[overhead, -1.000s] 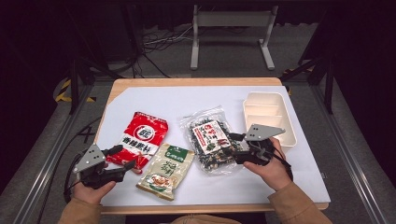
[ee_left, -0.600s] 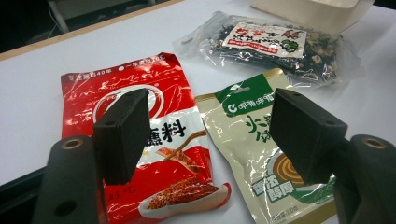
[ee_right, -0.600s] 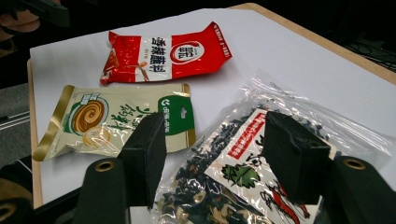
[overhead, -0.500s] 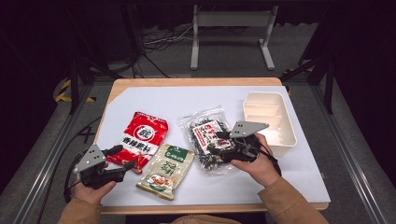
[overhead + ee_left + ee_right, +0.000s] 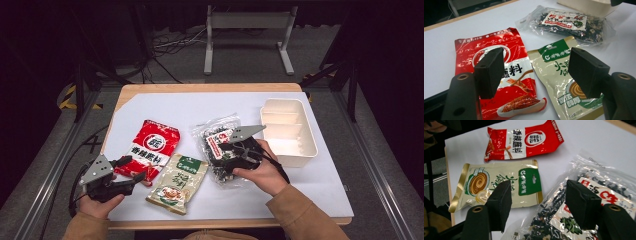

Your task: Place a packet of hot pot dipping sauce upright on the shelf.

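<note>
A clear bag of dark dried pieces (image 5: 212,135) lies right of centre on the white table. My right gripper (image 5: 219,161) hovers low over its near left part, pointing left. Its jaws have just been opening and stand open, the bag's edge (image 5: 599,185) beneath and between them with the pads off it. A red snack packet (image 5: 152,147) and a green-and-beige packet (image 5: 178,182) lie flat to the left. My left gripper (image 5: 137,172) rests open at the red packet's near corner, and between its jaws (image 5: 536,65) I see both packets (image 5: 519,72) (image 5: 554,67).
A white divided tray (image 5: 312,145) stands at the right of the table top (image 5: 200,105), its wall also behind the clear bag (image 5: 584,7). A metal stand and cables sit on the dark floor beyond the far edge.
My right gripper has slid left from beside the tray onto the clear bag, jaws a little wider. The left gripper and all packets have stayed put.
</note>
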A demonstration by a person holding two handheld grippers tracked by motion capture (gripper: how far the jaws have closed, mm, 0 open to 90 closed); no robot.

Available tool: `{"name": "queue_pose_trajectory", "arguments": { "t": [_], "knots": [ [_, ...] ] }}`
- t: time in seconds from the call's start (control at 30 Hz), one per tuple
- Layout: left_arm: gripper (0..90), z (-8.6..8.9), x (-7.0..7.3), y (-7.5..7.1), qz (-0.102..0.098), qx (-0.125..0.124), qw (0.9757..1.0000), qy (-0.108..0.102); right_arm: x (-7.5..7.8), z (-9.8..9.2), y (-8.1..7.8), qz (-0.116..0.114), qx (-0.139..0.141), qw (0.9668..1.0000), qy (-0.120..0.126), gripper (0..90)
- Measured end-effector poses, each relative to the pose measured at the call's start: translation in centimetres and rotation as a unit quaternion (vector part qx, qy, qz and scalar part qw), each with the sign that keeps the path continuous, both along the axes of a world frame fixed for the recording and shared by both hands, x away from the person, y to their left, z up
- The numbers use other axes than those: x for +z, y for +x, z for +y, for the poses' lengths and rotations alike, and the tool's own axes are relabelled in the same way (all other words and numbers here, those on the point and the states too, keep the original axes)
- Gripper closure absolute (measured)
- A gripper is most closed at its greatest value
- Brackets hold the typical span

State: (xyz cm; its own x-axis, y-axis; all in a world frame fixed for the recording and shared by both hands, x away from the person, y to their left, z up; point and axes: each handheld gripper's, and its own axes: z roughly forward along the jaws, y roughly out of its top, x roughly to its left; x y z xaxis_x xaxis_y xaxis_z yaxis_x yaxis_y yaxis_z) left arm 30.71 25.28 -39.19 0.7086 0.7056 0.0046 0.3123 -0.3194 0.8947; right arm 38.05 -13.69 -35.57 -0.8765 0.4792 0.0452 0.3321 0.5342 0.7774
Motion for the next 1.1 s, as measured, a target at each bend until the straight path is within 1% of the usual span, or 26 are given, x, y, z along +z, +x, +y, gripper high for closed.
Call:
{"name": "queue_pose_trajectory", "arguments": {
  "t": [0.1,0.13,0.23,0.43,0.6,0.7,0.8,0.83,1.0,1.03,1.07,1.1],
  "knots": [
    [30.0,0.0,0.0,0.0,-0.001,0.000,1.0000,0.001,-0.5,0.9,0.6,0.018,0.004,0.9998,-0.012,38.1],
    [30.1,0.0,0.0,0.0,-0.001,0.000,1.0000,0.001,-0.7,1.3,0.9,0.027,0.004,0.9995,-0.016,38.1],
    [30.1,0.0,0.0,0.0,-0.001,-0.001,1.0000,0.001,-1.0,1.9,1.4,0.046,0.007,0.9987,-0.022,38.1],
    [30.1,0.0,-0.1,0.0,0.002,-0.001,1.0000,0.002,-1.4,2.8,2.2,0.062,0.004,0.9975,-0.033,38.1],
    [30.1,0.0,-0.1,0.0,0.002,0.000,1.0000,0.002,-1.7,3.5,2.8,0.078,0.001,0.9958,-0.047,38.1],
    [30.2,0.0,-0.1,0.0,0.003,0.000,1.0000,0.003,-2.0,4.0,3.1,0.086,0.004,0.9949,-0.054,38.0],
    [30.2,0.0,-0.1,0.1,0.003,0.001,1.0000,0.004,-2.3,4.4,3.5,0.097,0.004,0.9935,-0.058,37.9],
    [30.2,0.0,-0.1,0.1,0.003,0.001,1.0000,0.005,-2.3,4.4,3.5,0.097,0.004,0.9935,-0.058,37.9],
    [30.2,-0.1,-0.2,0.1,0.004,0.001,1.0000,0.005,-3.1,5.2,4.1,0.123,0.003,0.9902,-0.066,36.1],
    [30.2,-0.1,-0.2,0.1,0.004,0.001,1.0000,0.005,-3.5,5.4,4.3,0.134,0.001,0.9887,-0.067,35.7],
    [30.2,-0.1,-0.2,0.1,0.004,0.001,1.0000,0.005,-3.5,5.4,4.3,0.134,0.001,0.9887,-0.067,35.7],
    [30.2,-0.1,-0.2,0.1,0.004,0.001,1.0000,0.005,-3.8,5.6,4.6,0.142,0.001,0.9875,-0.070,35.6]
  ]
}}
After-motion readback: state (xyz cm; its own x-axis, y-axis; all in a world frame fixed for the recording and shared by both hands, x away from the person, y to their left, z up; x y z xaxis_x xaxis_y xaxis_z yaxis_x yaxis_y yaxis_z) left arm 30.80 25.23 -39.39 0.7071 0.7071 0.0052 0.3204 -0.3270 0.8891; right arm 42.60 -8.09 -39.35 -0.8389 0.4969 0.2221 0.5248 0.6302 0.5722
